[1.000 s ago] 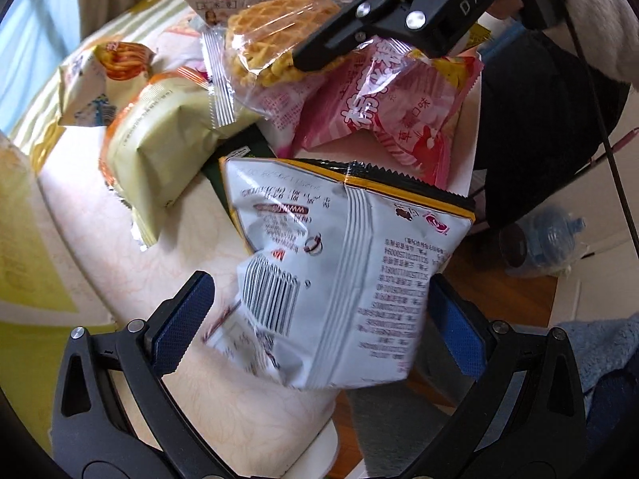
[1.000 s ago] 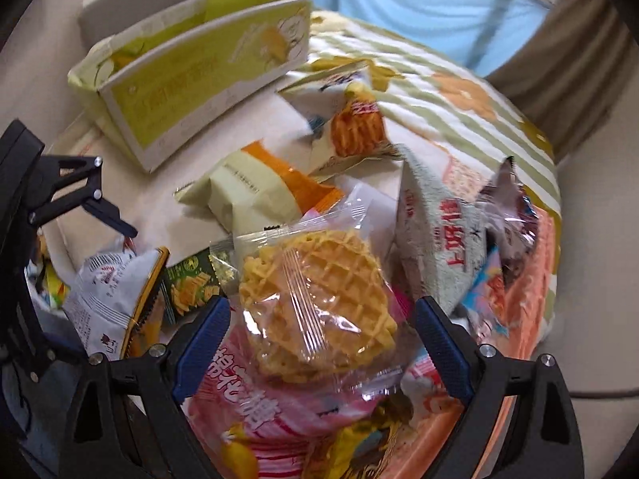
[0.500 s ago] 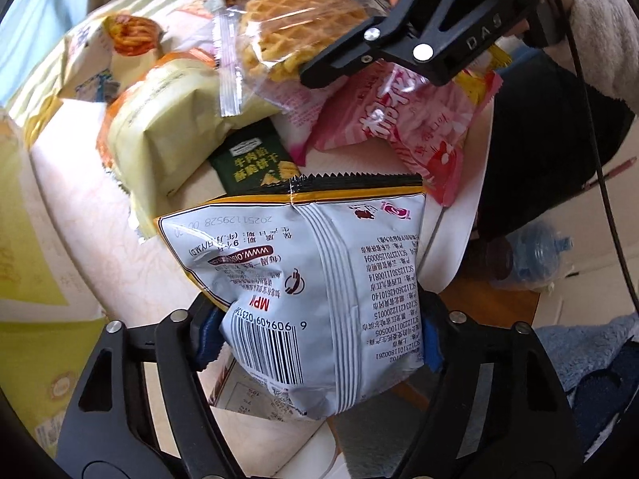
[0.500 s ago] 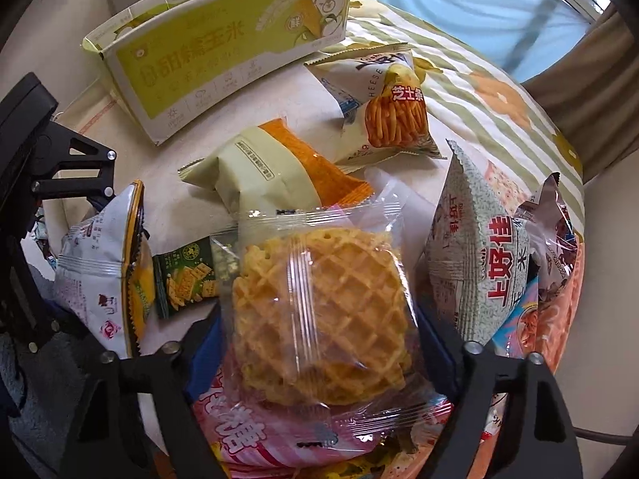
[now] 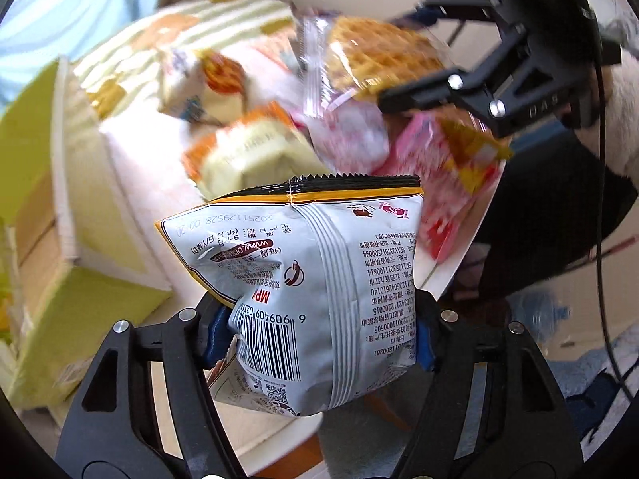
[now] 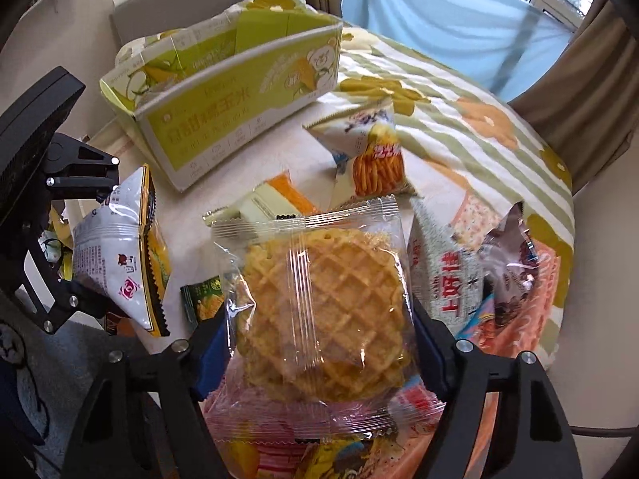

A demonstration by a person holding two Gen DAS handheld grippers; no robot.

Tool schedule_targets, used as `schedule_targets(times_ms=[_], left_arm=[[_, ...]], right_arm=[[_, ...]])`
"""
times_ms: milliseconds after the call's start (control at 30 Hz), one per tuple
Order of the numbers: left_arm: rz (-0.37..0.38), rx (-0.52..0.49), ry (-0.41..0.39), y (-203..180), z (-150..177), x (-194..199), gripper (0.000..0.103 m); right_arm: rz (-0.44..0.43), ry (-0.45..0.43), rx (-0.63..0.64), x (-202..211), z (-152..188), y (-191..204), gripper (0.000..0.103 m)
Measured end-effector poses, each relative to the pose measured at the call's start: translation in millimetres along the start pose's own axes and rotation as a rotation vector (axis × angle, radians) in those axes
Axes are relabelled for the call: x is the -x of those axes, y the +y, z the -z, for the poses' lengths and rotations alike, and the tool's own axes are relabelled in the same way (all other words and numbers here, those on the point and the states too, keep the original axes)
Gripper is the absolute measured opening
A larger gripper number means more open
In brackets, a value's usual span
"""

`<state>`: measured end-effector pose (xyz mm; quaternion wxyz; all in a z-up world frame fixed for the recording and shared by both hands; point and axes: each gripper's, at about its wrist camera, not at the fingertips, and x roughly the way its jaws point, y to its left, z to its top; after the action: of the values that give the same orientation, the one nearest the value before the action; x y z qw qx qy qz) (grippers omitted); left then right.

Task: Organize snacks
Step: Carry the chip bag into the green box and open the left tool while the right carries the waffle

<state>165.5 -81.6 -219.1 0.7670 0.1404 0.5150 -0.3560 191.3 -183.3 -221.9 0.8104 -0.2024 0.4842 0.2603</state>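
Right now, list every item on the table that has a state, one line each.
Silver chip bag: sealed, clamped in the left tool, whose jaws are closing, lifted off the table.
Waffle pack: sealed, clamped in the right tool, whose jaws are closing.
Green carton: open on top.
Cheese-stick bag: sealed, lying on the table.
Orange-and-cream bag: lying flat.

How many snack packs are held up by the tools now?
2. The white chip bag sits in the left tool; the clear waffle pack sits in the right tool. Both tools are closing.
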Motion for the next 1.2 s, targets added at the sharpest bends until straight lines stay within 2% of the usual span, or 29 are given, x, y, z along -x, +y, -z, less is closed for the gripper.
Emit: schedule_targets(times_ms=[200, 400, 500, 667, 833, 933, 1067, 1200], left_arm=[[-0.075, 0.101, -0.113, 12, -1, 64, 0.066], [-0.191, 0.223, -0.207, 31, -1, 122, 0.066], [-0.237, 0.272, -0.244, 55, 2, 149, 0.066], [-0.328, 0.368, -0.259, 116, 16, 181, 0.066], [-0.343, 0.474, -0.257, 187, 36, 190, 0.066], [-0.334, 0.516, -0.235, 222, 43, 183, 0.066], [-0.282, 0.55, -0.197, 269, 47, 169, 0.066], [-0.237, 0.549, -0.147, 291, 42, 144, 0.066]], right_arm=[[0.024, -0.038, 0.007, 41, -14, 7, 0.074], [0.04, -0.094, 0.053, 77, -40, 18, 0.074], [0.071, -0.137, 0.101, 90, -63, 26, 0.074], [0.063, -0.186, 0.128, 92, -104, 43, 0.074], [0.038, -0.175, 0.095, 71, -151, 63, 0.074], [0.011, -0.17, 0.05, 52, -179, 76, 0.074], [-0.017, -0.138, -0.085, 18, -209, 90, 0.074], [0.017, -0.115, -0.24, -12, -231, 98, 0.074]])
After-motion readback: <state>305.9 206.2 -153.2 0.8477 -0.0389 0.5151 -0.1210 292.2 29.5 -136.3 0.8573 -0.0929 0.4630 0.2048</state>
